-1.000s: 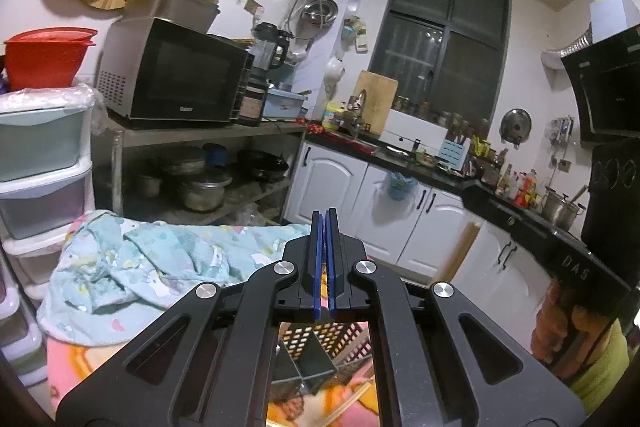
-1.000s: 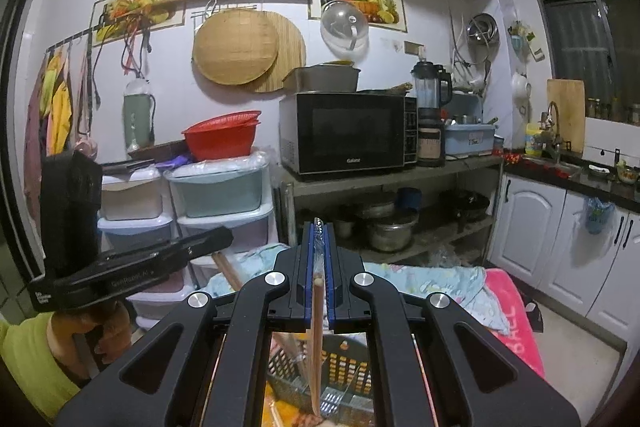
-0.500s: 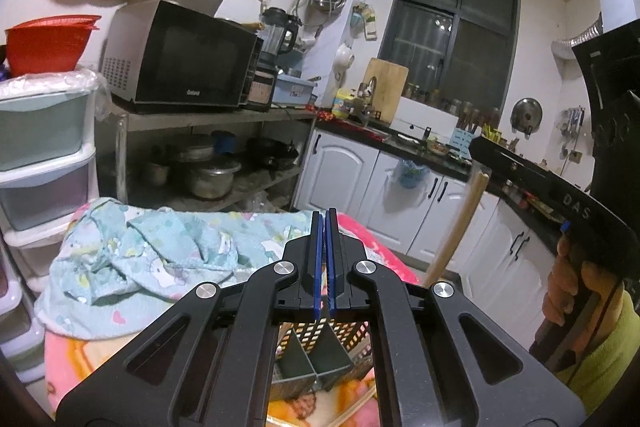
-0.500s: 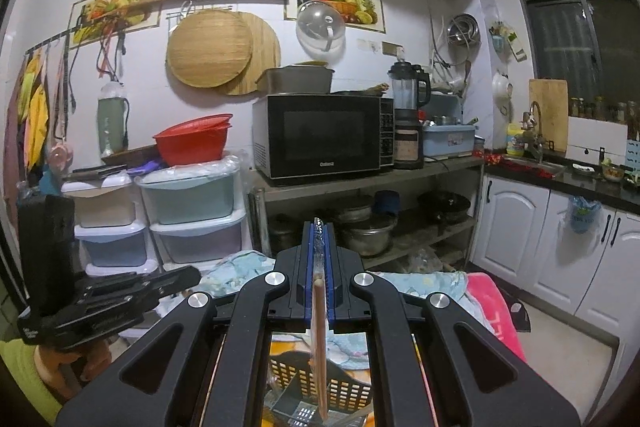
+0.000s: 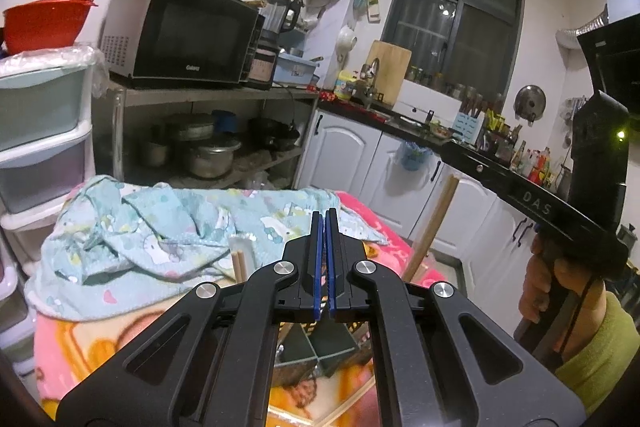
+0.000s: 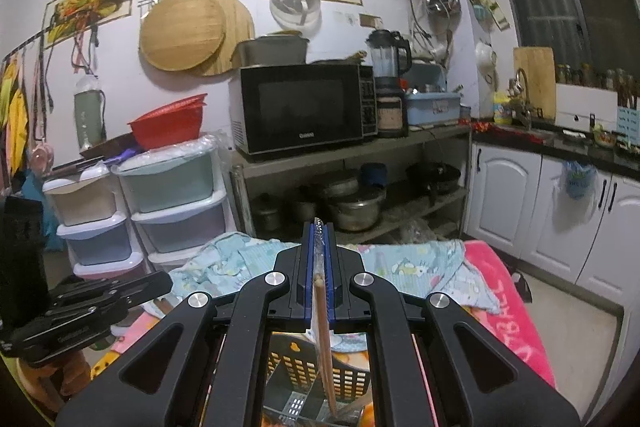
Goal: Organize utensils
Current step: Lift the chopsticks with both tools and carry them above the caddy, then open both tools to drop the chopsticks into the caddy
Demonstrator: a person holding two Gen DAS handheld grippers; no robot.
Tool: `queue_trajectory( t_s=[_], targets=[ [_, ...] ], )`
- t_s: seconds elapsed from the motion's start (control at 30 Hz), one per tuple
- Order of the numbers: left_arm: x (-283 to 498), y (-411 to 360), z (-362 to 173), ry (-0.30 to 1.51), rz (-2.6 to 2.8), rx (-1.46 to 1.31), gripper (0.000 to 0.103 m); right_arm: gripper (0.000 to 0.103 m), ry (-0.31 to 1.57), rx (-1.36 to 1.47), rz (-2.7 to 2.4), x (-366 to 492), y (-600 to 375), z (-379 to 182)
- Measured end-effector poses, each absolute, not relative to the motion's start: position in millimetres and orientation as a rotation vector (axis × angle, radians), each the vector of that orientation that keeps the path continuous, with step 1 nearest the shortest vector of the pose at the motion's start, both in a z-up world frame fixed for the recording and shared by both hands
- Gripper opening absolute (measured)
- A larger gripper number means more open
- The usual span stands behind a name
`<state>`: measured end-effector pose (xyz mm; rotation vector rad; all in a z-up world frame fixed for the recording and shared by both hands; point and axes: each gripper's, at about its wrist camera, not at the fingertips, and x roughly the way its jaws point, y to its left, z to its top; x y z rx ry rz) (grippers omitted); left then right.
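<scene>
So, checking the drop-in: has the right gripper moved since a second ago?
Yes. In the left wrist view, the right gripper came in from the right, toward the white cabinets.

right gripper (image 6: pixel 319 259) jaws clamp wrapped chopsticks (image 6: pixel 323 339) hanging into the black basket (image 6: pixel 304 371).

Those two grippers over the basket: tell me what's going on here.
A person is sorting utensils with a handheld gripper in each hand. The right gripper is shut on wooden chopsticks in a clear wrapper, their lower end hanging into the black slotted utensil basket on the blanket-covered table. The left gripper is shut, holds nothing, and hovers over the same basket.
</scene>
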<state>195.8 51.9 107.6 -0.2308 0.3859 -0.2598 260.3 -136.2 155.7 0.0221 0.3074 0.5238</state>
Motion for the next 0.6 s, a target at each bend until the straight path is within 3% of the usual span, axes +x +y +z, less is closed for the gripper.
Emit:
queue_trajectory(
  t_s=[0.3, 0.47, 0.6],
  targets=[
    [192.8, 54.5, 92.8, 0.416, -0.247, -0.245, 0.001, 0.006, 0.384, 0.045, 0.497, 264.8, -135.7, 129.7],
    [189.8, 57.6, 88.2, 0.438, -0.218, -0.258, 0.012, 0.027, 0.399, 0.057, 0.478, 256.8, -142.6, 122.2],
    [182.0, 59.2, 91.6, 0.419, -0.203, -0.244, 0.032, 0.041, 0.397, 0.051, 0.467, 246.2, -148.2, 120.1]
  ],
)
